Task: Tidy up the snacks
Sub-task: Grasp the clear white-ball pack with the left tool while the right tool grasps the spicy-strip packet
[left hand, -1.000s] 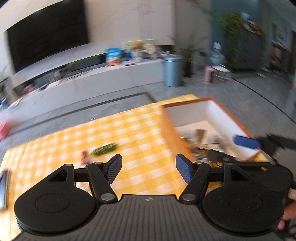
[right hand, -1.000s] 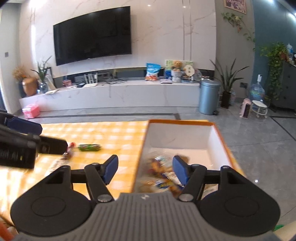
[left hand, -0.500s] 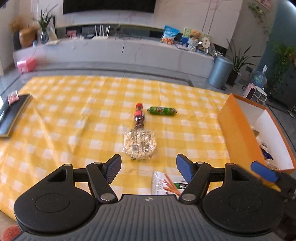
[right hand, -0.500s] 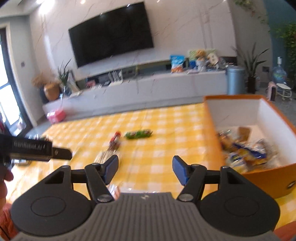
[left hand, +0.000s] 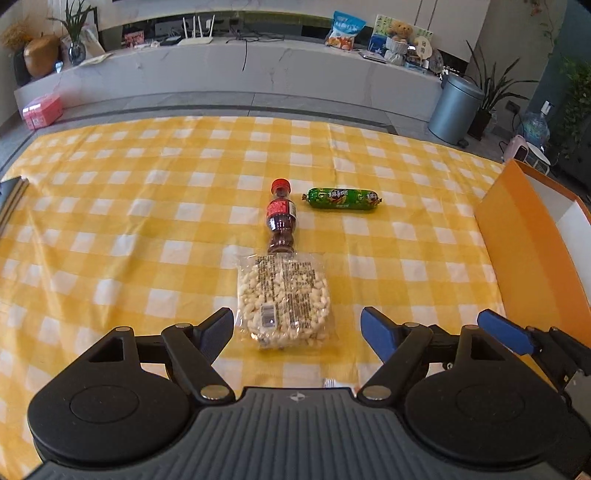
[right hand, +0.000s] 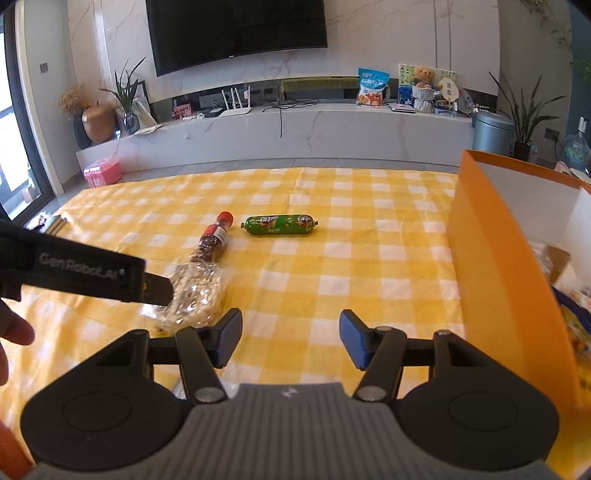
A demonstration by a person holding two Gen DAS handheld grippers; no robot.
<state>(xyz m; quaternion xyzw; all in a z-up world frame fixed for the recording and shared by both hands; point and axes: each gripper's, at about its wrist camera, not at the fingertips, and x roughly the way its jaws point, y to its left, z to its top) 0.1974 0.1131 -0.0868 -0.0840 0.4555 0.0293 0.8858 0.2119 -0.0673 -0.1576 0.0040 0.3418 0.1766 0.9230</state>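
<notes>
Both fingers (left hand: 218,326) astride peanut bag (left hand: 284,295).

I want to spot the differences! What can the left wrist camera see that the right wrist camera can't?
Only the left wrist view shows the printed label on the clear peanut bag. Only the right wrist view shows the big TV and snacks inside the orange box. Both show the yellow checked cloth, the little red-capped bottle, the green sausage snack and an open, empty gripper: left gripper, right gripper.
</notes>
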